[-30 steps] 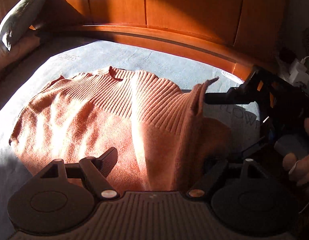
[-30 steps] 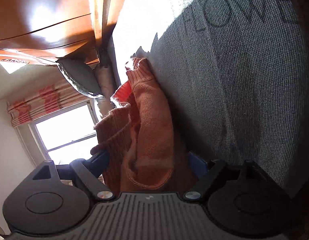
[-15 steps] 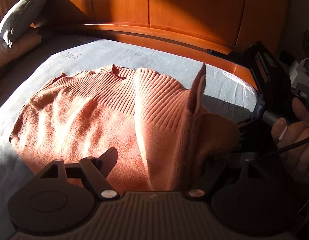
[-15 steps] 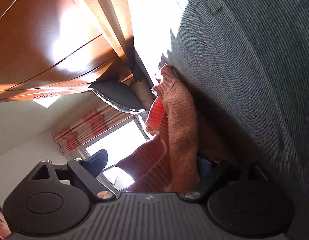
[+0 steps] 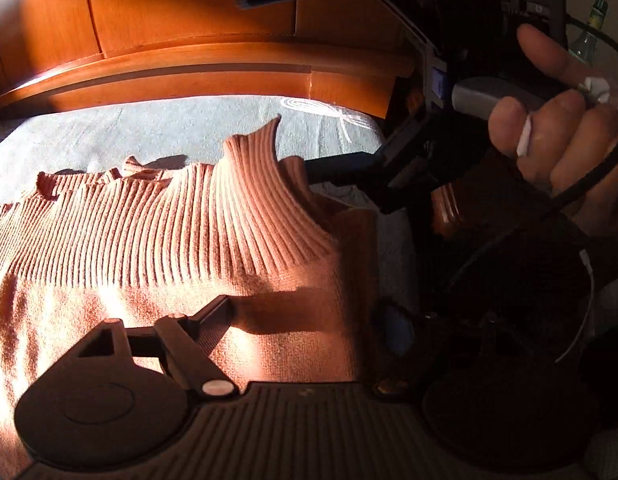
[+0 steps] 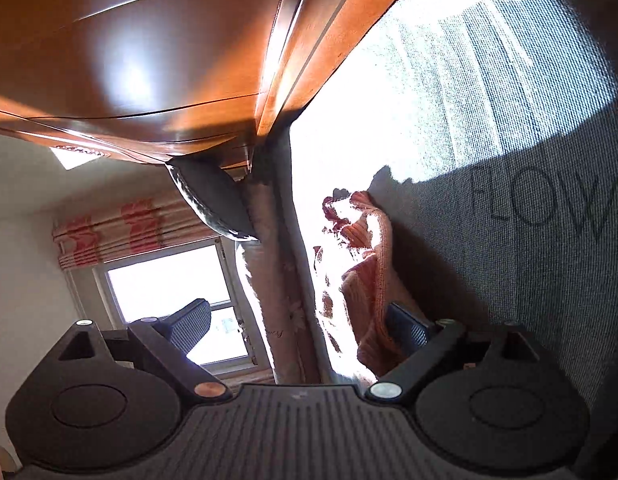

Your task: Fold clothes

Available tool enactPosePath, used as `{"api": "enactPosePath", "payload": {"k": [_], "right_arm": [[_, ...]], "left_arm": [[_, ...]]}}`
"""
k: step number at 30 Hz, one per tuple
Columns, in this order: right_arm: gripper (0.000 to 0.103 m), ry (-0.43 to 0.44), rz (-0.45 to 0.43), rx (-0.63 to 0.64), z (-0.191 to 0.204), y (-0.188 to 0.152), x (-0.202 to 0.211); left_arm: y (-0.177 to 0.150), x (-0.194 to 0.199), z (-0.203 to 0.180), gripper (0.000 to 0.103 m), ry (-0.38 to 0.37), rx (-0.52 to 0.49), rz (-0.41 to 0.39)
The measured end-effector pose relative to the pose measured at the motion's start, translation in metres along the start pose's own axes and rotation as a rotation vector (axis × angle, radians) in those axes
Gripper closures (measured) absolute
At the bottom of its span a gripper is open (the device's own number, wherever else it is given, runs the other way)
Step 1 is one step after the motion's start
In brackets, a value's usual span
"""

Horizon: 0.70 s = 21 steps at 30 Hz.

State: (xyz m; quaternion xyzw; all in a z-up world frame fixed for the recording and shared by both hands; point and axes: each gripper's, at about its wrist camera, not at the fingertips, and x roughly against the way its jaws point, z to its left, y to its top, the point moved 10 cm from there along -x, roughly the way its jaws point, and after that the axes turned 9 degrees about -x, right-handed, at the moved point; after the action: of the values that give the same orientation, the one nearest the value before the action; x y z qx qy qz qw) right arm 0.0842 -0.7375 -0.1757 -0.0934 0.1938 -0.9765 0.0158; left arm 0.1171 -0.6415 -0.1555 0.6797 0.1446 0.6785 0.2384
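Comparing the left wrist view with a second ago, the right gripper (image 5: 341,80) is now standing wide apart, its flap of the sweater (image 5: 157,240) dropped onto the bed (image 5: 181,124); the left gripper (image 5: 305,316) is gaping over the knit. Checking the right wrist view, only the sweater's edge is brushing one finger (image 6: 405,326), suggesting this fold is laid.

So the sweater (image 5: 157,240) is a salmon-orange knit, fuzzy plain body with a wide ribbed band along one edge. It's spread on the grey bed cover (image 5: 157,128), mostly flat on the left side, but the right part is folded over on itself, with one ribbed corner sticking up in a point. Half of it's in bright sun, the right edge in shadow.
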Motion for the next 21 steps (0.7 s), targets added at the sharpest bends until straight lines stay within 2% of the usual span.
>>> {"api": "enactPosePath", "payload": {"k": [5,8,10,11,16,18,21], "right_arm": [[0.006,-0.206,-0.092,0.144,-0.003,0.005,0.027],[0.007,-0.335,-0.136,0.220,-0.011,0.002,0.042],[0.011,-0.425,-0.145,0.261,-0.022,-0.004,0.049],[0.017,-0.457,-0.141,0.276,-0.029,-0.008,0.052],[0.032,-0.574,-0.115,0.335,-0.055,-0.029,0.050],[0.040,-0.575,-0.101,0.347,-0.058,-0.038,0.045],[0.040,-0.576,-0.081,0.365,-0.062,-0.050,0.037]], "left_arm": [[0.008,0.013,-0.009,0.023,-0.064,-0.082,-0.044],[0.004,0.023,-0.012,0.023,-0.061,-0.118,-0.045],[-0.001,0.026,-0.012,0.023,-0.055,-0.137,-0.032],[-0.004,0.028,-0.011,0.023,-0.054,-0.139,-0.025],[-0.027,0.037,-0.006,0.023,-0.041,-0.104,0.024],[-0.040,0.043,-0.003,0.023,-0.020,-0.078,0.040],[-0.060,0.049,0.000,0.023,0.001,-0.032,0.079]]}}
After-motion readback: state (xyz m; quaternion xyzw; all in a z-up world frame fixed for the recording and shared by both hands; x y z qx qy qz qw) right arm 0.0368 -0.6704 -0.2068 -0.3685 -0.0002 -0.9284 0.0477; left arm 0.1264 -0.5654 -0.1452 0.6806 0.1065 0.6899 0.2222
